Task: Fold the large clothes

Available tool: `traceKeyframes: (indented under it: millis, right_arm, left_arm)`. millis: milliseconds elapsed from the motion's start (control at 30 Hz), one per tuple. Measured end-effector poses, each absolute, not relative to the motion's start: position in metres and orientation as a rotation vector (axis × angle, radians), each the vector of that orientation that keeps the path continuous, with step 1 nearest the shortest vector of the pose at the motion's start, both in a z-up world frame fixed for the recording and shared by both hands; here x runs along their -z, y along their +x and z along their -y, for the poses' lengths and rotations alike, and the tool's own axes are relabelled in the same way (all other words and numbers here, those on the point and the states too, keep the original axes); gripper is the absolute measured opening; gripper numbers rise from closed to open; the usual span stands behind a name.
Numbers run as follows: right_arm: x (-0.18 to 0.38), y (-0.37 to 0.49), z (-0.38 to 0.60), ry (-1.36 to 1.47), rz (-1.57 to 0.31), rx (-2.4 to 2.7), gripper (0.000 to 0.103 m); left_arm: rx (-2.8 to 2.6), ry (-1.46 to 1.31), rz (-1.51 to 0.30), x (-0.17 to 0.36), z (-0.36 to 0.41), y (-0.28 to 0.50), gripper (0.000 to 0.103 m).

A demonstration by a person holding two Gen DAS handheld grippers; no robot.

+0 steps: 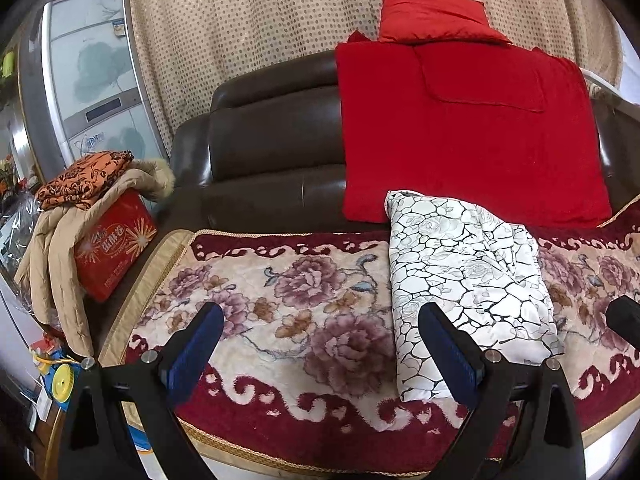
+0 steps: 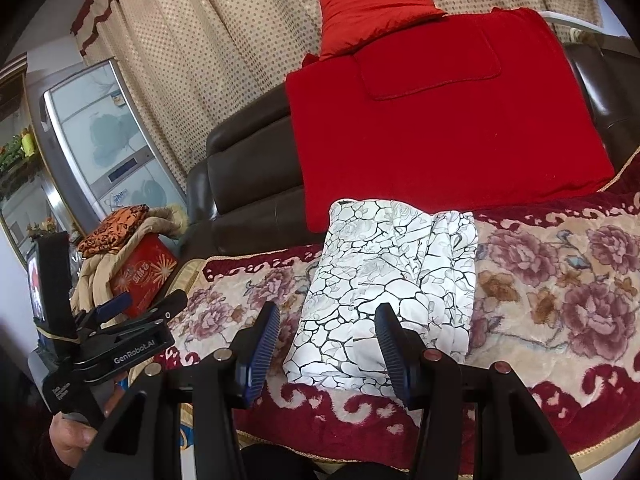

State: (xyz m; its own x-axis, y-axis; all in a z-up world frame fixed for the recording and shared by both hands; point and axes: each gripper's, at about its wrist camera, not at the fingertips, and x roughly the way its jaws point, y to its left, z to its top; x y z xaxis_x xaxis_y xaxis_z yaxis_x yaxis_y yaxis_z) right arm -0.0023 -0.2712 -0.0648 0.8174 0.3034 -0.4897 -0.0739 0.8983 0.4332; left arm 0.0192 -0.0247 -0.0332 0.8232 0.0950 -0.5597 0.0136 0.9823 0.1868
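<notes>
Both of your tongs hang with jaws spread and nothing between the pads: your left gripper (image 1: 320, 344) stands wide above the floral sofa cover (image 1: 288, 288), and your right gripper (image 2: 326, 340) is parted over the near end of the folded white garment (image 2: 384, 280), its blue ribbed fingers (image 2: 264, 340) clear of the cloth. That garment, white with a black crackle pattern and pale roses, lies as a neat oblong on the seat, its long side running from the front edge toward the backrest, its far end close under the large red blanket (image 2: 440, 120) draped over the dark brown leather sofa (image 2: 248, 168). On top of the blanket, against the dotted beige curtain (image 2: 208, 60), leans a red cushion (image 2: 372, 12). In your right wrist view your left gripper shows at the lower left, held in your hand (image 2: 72, 436), well apart from the garment. Off the sofa's left end stands a red gift box (image 1: 114, 248) with a beige padded coat (image 1: 64, 264) slung over it and a folded orange-and-black cloth (image 1: 84, 178) on top. Behind them rises a silver refrigerator (image 1: 92, 88).
</notes>
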Motion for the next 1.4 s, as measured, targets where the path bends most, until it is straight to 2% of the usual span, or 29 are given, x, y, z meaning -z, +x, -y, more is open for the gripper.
traceKeyframes:
  millis: [800,1067,1267,1400]
  right_arm:
    - [0.101,0.03,0.265,0.421,-0.672,-0.195,0.053]
    - [0.138,0.062,0.268,0.483,-0.75,-0.211,0.053]
    - [0.175,0.092,0.278,0.534,-0.823,-0.192,0.053]
    - [0.207,0.102,0.284,0.551,-0.869,-0.181,0.042]
  left_arm:
    - [-0.025,0.196,-0.665,0.063,0.027,0.052,0.098]
    - [-0.002,0.208,-0.7,0.082,0.033,0.077,0.098]
    - [0.028,0.222,-0.778,0.119,0.042,0.12,0.098]
    - [0.063,0.255,-0.861,0.155,0.056,0.145,0.098]
